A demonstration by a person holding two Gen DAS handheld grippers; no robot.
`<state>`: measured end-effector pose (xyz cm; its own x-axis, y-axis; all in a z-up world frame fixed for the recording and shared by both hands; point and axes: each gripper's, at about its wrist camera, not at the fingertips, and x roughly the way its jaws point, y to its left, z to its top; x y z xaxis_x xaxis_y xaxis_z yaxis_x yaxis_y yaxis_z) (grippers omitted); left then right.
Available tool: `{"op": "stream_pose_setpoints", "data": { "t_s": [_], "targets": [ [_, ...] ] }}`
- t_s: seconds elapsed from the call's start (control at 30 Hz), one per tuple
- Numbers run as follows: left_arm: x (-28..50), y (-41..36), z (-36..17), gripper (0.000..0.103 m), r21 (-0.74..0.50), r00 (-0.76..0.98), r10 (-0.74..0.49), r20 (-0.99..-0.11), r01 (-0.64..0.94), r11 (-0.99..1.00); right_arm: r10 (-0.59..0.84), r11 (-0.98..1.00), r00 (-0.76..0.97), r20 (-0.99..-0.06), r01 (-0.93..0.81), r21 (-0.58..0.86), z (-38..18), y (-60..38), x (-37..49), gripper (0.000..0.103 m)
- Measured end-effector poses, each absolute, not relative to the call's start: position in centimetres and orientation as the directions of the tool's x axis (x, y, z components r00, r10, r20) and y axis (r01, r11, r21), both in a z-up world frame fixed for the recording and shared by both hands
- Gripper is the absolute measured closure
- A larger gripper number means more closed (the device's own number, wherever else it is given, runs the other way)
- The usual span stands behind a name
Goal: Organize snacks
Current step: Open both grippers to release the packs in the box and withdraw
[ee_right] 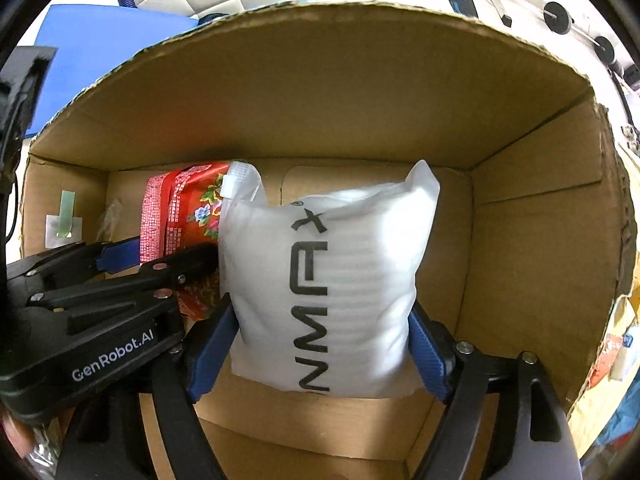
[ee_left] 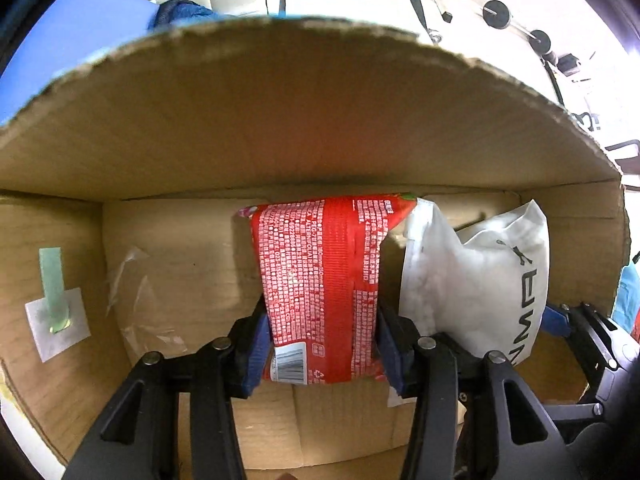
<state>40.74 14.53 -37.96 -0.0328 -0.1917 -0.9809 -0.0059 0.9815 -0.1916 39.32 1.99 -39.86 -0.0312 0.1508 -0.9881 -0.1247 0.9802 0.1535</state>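
- Cardboard is the setting: both grippers reach down into an open cardboard box (ee_right: 520,240), and two snack packs are already inside it, standing side by side on its floor near the back wall.
- The red snack packet (ee_left: 320,292) sits left of the white pouch (ee_right: 324,292), the two touching or very nearly so (the red one shows white print on one face and a flower pattern on the other).
- Judging by this, two snacks are as good as placed; what remains is letting go of them and fetching any others. A few more packets may lie outside the box at the right edge of the right wrist view, too small to tell.
- The left gripper (ee_left: 320,340) has its blue pads against both sides of the red packet, low down near the barcode. The jaws stand fairly narrow, and the grip looks light, but the pads seem to press the wrapper, so I read it as grasping the packet.
- The right gripper (ee_right: 320,352) is spread wide around the lower part of the white pouch. Its pads lie along the pouch's flanks without visibly denting it (a loose hold at most), so I judge the pouch released, resting on the box floor.
- The two grippers work close together, left beside right.
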Motion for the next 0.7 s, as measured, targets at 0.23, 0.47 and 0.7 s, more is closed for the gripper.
{"op": "stream_pose_setpoints", "data": {
  "t_s": [0.23,0.47,0.7],
  "targets": [
    [40.1,13.9,-34.9,0.033,-0.163,0.016,-0.163,-0.986,0.001,0.987,0.153,0.982,-0.022,-0.988,-0.108,0.154,-38.7,2.1,39.5,0.019],
    [38.3,14.6,-32.2,0.01,-0.14,0.074,-0.138,-0.988,-0.027,0.99,0.119,0.986,0.027,-0.993,-0.119,0.115,-36.5,2.1,38.2,0.0],
    [36.1,15.5,-30.0,0.003,-0.122,0.147,-0.113,-0.983,-0.05,0.991,0.098,0.99,0.076,-0.992,-0.112,0.089,-33.5,1.3,37.5,0.0]
  ]
}}
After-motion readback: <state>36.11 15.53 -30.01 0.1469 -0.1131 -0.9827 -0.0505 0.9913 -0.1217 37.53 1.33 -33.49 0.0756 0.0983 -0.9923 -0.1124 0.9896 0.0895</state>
